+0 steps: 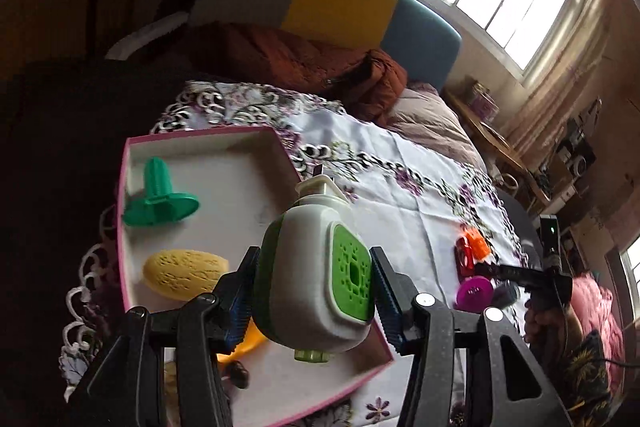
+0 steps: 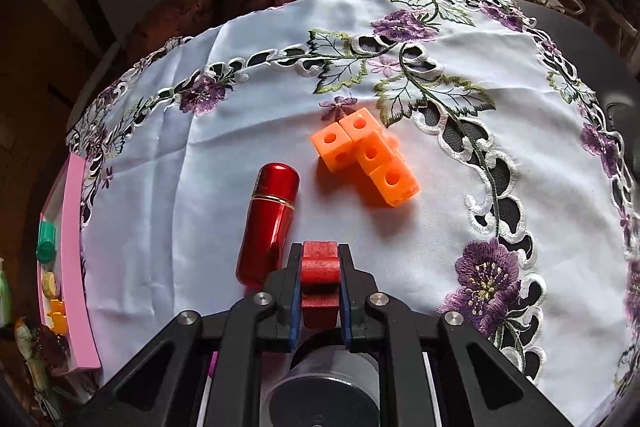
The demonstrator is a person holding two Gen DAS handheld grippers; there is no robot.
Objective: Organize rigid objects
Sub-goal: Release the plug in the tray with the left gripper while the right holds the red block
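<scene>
rigid objects under sorting: a white and green plastic plug-in device (image 1: 316, 267) sits clamped between the pads of the left gripper (image 1: 316, 283), jaws about half spread around its body. its long axis runs away from the camera, prong end far, small green knob near. it hangs over the near right part of the pink-rimmed white tray (image 1: 276, 139). in that tray, past the fingers to the left: a yellow textured oval piece (image 1: 184, 273), a green ribbed plastic stand with a round base (image 1: 158, 203), and an orange piece mostly hidden by the left finger.

right gripper (image 2: 320, 283): jaws pinched narrow on a small red block (image 2: 319, 265), down at the floral embroidered white tablecloth (image 2: 200, 163). just left of it lies a glossy red metal capsule (image 2: 270, 223), long axis pointing away. beyond, an orange cluster of linked cubes with holes (image 2: 366, 157). a grey cylinder sits under the gripper body.

judgement: the tray lies far left of the right gripper; the left one is already over it, so its drop looks nearer. risk: the device landing on the yellow piece.
</scene>
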